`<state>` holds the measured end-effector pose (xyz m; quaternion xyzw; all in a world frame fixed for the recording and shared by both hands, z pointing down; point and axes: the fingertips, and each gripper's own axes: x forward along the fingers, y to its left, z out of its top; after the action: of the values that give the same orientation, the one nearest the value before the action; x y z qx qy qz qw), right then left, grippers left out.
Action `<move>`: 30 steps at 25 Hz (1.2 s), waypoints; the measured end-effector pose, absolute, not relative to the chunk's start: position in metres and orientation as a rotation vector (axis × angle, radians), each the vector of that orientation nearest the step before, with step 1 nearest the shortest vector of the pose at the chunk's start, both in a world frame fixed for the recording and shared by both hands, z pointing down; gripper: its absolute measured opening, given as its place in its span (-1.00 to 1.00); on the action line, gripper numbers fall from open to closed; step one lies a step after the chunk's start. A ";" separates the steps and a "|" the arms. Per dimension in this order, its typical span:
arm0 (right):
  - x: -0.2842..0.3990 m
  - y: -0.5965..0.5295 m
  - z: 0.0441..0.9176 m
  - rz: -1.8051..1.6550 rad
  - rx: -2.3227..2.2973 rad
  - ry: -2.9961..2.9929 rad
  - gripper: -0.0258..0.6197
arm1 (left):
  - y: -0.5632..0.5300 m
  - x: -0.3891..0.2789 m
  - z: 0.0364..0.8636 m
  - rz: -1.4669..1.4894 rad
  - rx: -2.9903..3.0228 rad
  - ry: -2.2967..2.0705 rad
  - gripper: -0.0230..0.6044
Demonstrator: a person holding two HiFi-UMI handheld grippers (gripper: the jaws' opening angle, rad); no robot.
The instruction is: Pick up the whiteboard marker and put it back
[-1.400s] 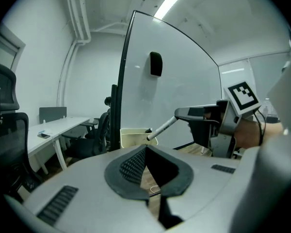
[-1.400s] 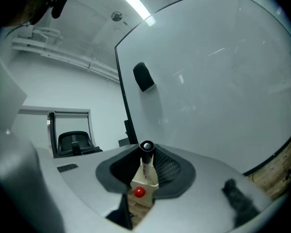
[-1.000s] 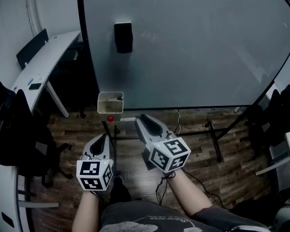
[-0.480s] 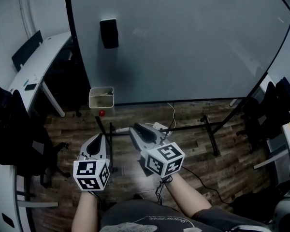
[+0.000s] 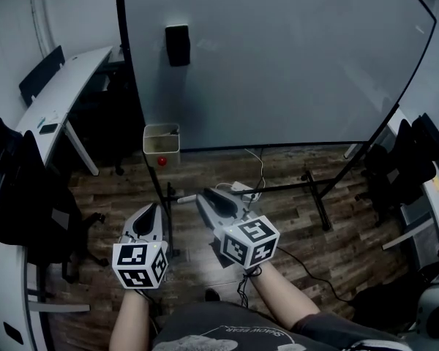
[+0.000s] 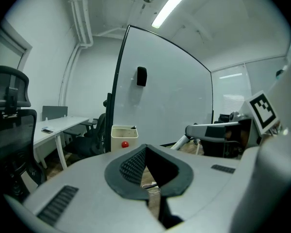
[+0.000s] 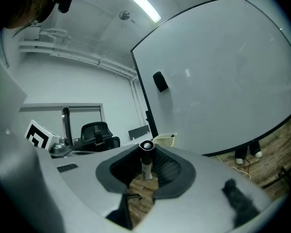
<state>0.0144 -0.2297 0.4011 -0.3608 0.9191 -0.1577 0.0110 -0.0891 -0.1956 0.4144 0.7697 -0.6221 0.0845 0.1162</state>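
Right gripper (image 7: 146, 152): jaws are clamped on the marker (image 7: 146, 166). It is held crosswise between the pads, black cap end up in the right gripper view, white barrel below. The grip is unchanged over the last second. Left gripper (image 6: 145, 149): jaws are closed tip to tip, nothing is held.

Change: against a second ago, the right gripper is seen lower and nearer in the head view, and the gap to the small box (image 5: 162, 139) is wider. The box is hung at the left edge of the whiteboard (image 5: 293, 64), with a red dot (image 5: 162, 161) on its front. A black block (image 5: 177, 45), probably an eraser, is stuck higher up the board. Both grippers are held over the wood floor (image 5: 293, 232), on the near side of the board.

Read: pickup is done, put-back is not. If the box is the marker's home, ground is being lost, not gained. A reach to the far left is needed before the jaws are opened.
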 end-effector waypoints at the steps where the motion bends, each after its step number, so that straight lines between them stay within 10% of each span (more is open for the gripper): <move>1: 0.012 -0.223 0.401 -0.496 -1.136 2.865 -0.64 | -0.190 -0.092 0.414 0.243 2.257 -1.816 -0.88; 30: -0.002 -0.072 0.413 -0.495 -1.313 2.827 -0.64 | -0.039 -0.120 0.431 0.218 2.312 -1.705 -0.89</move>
<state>-0.0023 -0.0719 0.4132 -0.4160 0.8957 -0.1568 -0.0071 -0.1196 -0.0388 0.4311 0.7957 -0.5868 0.0749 0.1299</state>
